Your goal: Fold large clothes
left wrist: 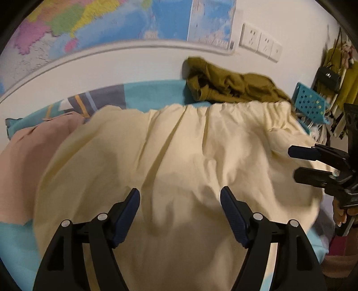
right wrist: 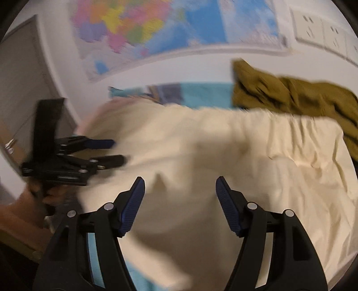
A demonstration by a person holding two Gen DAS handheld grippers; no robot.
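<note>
A large cream garment lies spread and wrinkled over a teal bed sheet, its gathered edge toward the wall. My left gripper hovers over its near part, open, with no cloth pinched between the fingers. My right gripper is also open above the cream garment, with nothing between its pads. Each gripper shows in the other's view: the right gripper at the garment's right edge, the left gripper at its left edge. The right wrist view is blurred.
A crumpled olive garment lies by the wall behind the cream one. A pink cloth lies at the left. A teal perforated basket and hanging items stand at the right. A map and sockets are on the wall.
</note>
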